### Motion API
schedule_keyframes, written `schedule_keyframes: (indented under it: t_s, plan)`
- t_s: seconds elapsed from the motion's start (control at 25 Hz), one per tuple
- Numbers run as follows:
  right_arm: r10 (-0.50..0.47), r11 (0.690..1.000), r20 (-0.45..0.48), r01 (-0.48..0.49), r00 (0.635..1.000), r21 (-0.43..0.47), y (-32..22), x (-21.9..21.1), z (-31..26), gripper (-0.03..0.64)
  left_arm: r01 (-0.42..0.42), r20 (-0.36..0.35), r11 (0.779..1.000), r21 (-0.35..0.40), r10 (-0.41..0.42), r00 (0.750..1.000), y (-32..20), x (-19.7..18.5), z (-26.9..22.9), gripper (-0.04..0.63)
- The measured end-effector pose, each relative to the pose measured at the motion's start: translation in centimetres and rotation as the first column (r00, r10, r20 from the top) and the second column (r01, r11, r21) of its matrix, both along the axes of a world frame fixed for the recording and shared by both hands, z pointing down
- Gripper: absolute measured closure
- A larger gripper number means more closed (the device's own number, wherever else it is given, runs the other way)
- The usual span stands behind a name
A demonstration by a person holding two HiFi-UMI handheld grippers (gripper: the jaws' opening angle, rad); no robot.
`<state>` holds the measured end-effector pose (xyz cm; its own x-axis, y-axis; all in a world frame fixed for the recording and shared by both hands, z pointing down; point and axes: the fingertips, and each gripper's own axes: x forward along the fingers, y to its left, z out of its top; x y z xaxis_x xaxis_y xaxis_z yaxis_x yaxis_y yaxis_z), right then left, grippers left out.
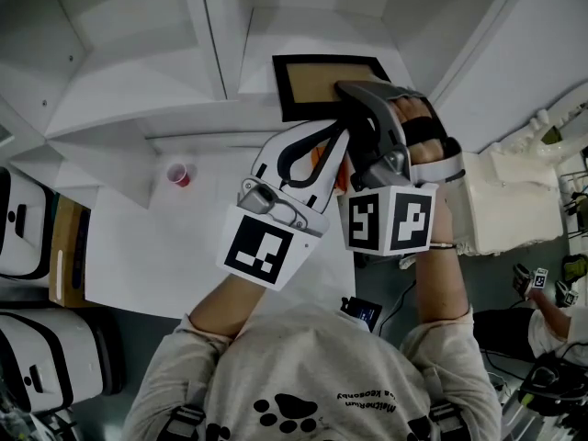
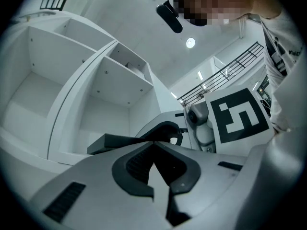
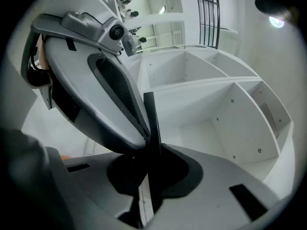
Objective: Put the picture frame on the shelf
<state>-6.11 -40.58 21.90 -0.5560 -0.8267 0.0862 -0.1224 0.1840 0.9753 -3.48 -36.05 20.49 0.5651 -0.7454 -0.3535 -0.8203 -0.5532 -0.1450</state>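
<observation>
The picture frame [image 1: 323, 83], black-rimmed with a tan panel, is held up in front of a white shelf compartment [image 1: 303, 35]. My left gripper [image 1: 336, 138], white, comes in from the lower left and is shut on the frame's lower edge. My right gripper [image 1: 354, 108], grey, lies over it from the right and is also shut on the frame. In the left gripper view the frame [image 2: 120, 142] runs off to the left as a dark slab from my left gripper [image 2: 154, 145]. In the right gripper view the frame [image 3: 149, 119] shows edge-on, upright, pinched in my right gripper [image 3: 151, 145].
A small red cup [image 1: 180, 174] stands on the white table [image 1: 156, 246] below the shelf. White curved shelf compartments [image 3: 225, 123] spread behind the frame. Hard cases [image 1: 23, 228] sit at the left. Another person [image 1: 551, 310] is at the lower right.
</observation>
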Motion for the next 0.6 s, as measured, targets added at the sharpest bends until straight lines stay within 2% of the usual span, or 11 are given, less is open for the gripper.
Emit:
schedule_keyframes:
  t_s: [0.16,0.32,0.6]
  plan:
    - [-0.005,1.0,-0.002,0.005,1.0,-0.019,0.1,0.2,-0.4,0.526,0.003,0.018,1.0,0.001,-0.003,1.0,0.0,0.1,-0.1,0.575]
    - [-0.013,0.995,-0.044,0.009,0.999,-0.102,0.2,0.7,0.4,0.448,0.008,0.017,1.0,-0.004,-0.008,1.0,-0.4,0.1,0.0,0.575]
    - [0.007,0.995,-0.024,-0.01,1.0,-0.098,0.4,2.0,0.4,0.448,0.017,0.048,1.0,0.007,-0.017,0.999,-1.4,0.5,-0.1,0.575]
